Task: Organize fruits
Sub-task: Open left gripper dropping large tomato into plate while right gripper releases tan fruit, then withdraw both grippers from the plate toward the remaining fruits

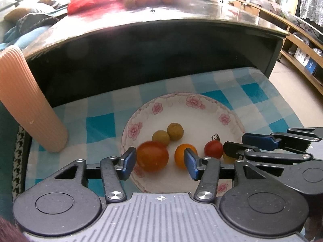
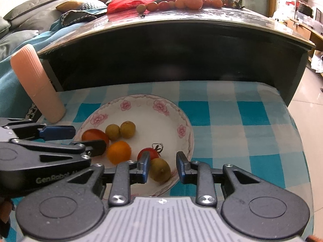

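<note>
Near: left gripper (image 1: 159, 162) open around big red tomato (image 1: 152, 155) | right gripper (image 2: 163, 168) open around yellow-green fruit (image 2: 160, 169) | plate (image 2: 141, 104) holds six fruits | far: more fruit on dark table (image 2: 181, 18), unsorted.

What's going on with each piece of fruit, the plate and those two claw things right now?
Left gripper: open, astride the big red tomato.
Right gripper: open, around the yellow-green fruit.
Plate: flat on the checked cloth, holding all six fruits.
Orange tomato: loose on the plate.
Small red tomato: loose, stem on.
Two olive fruits: side by side, seemingly touching.
</note>
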The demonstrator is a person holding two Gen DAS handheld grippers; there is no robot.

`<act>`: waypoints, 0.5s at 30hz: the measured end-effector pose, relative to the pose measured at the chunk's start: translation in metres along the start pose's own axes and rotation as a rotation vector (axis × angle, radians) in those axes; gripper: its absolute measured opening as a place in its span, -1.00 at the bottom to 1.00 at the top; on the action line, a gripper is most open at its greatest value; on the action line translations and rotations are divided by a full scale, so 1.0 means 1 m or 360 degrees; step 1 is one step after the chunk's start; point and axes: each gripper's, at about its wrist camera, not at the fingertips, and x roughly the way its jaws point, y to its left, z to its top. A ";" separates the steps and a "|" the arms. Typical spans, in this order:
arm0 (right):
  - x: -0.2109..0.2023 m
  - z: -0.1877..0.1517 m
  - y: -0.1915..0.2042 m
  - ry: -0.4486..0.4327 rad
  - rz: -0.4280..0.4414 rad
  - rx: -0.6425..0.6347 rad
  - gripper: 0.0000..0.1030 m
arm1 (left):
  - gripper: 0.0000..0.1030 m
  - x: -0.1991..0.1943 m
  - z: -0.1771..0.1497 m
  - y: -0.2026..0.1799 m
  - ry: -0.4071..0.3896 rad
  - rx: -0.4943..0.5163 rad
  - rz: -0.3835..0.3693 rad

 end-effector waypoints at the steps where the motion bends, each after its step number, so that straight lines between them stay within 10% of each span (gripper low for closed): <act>1: -0.001 0.000 -0.001 -0.0003 0.0003 0.0006 -0.14 | 0.22 -0.001 0.000 0.000 -0.0009 -0.0002 0.0000; 15: -0.011 0.000 -0.001 -0.0035 -0.0019 -0.0002 -0.11 | 0.31 -0.011 -0.002 -0.002 -0.0047 0.0023 -0.0008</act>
